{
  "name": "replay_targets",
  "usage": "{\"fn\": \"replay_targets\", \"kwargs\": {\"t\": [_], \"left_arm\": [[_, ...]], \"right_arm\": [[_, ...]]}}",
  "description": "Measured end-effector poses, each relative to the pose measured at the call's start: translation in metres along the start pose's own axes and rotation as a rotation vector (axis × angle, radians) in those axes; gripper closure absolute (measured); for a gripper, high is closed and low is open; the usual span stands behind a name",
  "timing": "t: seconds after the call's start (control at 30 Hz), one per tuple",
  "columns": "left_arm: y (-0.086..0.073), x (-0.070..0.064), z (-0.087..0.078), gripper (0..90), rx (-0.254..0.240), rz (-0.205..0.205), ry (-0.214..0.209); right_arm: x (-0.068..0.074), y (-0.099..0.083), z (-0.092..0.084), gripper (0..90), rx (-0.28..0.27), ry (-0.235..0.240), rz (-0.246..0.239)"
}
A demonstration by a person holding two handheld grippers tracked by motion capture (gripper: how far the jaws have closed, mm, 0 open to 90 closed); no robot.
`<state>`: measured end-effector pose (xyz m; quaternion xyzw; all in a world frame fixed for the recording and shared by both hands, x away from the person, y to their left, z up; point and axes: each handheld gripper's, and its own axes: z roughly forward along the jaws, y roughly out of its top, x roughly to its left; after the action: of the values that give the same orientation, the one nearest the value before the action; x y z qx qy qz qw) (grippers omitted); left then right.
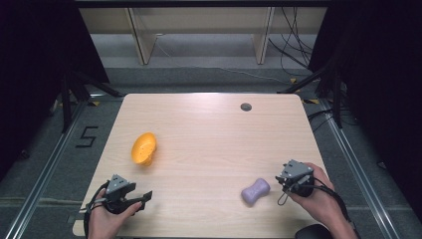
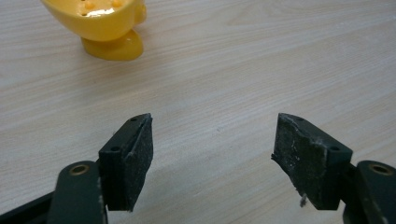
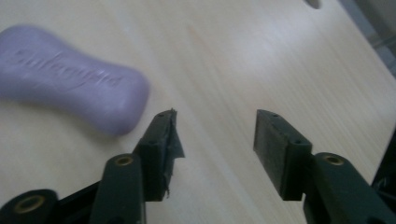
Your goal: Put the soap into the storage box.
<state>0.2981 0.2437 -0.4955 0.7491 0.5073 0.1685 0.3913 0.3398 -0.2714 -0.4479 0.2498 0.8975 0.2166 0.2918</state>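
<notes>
Lying flat: lilac waisted soap bar [image 3: 70, 79], embossed script, untouched.

Bright overhead light on the table [image 1: 209, 134], dark surroundings, blurry close-ups.

We found the table [image 1: 209, 129] bearing two things well apart. The dish [image 1: 144, 148] lay left of centre, toward nine o'clock, and the soap bar [image 1: 255, 190] lay toward four o'clock, near the front edge. A small round insert [image 1: 246, 106] sat at one o'clock near the far edge. The left gripper [image 1: 145, 196] rested at seven o'clock, in front of the dish; the right gripper [image 1: 280, 180] sat just right of the soap bar, at four o'clock.
</notes>
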Motion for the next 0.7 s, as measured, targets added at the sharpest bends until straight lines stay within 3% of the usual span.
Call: {"fn": "replay_targets", "kwargs": {"t": [0.07, 0.17, 0.2, 0.27, 0.3, 0.5, 0.57, 0.6, 0.63, 0.7], "left_arm": [[-0.001, 0.002, 0.000, 27.4, 0.006, 0.001, -0.008], [-0.001, 0.003, 0.000, 27.3, 0.006, 0.004, -0.002], [0.000, 0.004, -0.001, 27.4, 0.003, 0.024, -0.004], [-0.001, 0.003, -0.001, 27.4, -0.002, 0.015, -0.004], [-0.001, 0.003, -0.001, 27.4, -0.002, 0.015, -0.004], [0.000, 0.004, -0.001, 28.2, -0.008, 0.030, -0.006], [0.000, 0.005, -0.002, 29.0, -0.003, 0.037, -0.006], [0.000, 0.004, -0.002, 29.0, -0.019, 0.030, 0.001], [0.000, 0.005, -0.002, 29.2, -0.021, 0.029, -0.002], [0.000, 0.005, -0.003, 29.3, -0.031, 0.020, -0.003]], "right_arm": [[0.003, 0.002, -0.001, 44.3, 0.050, 0.070, -0.051], [0.006, 0.005, 0.000, 39.2, 0.094, 0.166, -0.171], [0.006, 0.007, -0.001, 38.4, 0.105, 0.175, -0.206], [0.005, 0.012, -0.001, 36.3, 0.121, 0.196, -0.255], [0.005, 0.012, -0.001, 36.3, 0.121, 0.196, -0.255], [0.006, 0.034, 0.005, 32.8, 0.187, 0.301, -0.398], [0.008, 0.039, 0.007, 32.5, 0.207, 0.310, -0.402], [0.007, 0.043, 0.010, 32.5, 0.191, 0.324, -0.444], [0.009, 0.045, 0.010, 32.5, 0.203, 0.318, -0.425], [0.009, 0.050, 0.013, 32.3, 0.207, 0.332, -0.454]]}}
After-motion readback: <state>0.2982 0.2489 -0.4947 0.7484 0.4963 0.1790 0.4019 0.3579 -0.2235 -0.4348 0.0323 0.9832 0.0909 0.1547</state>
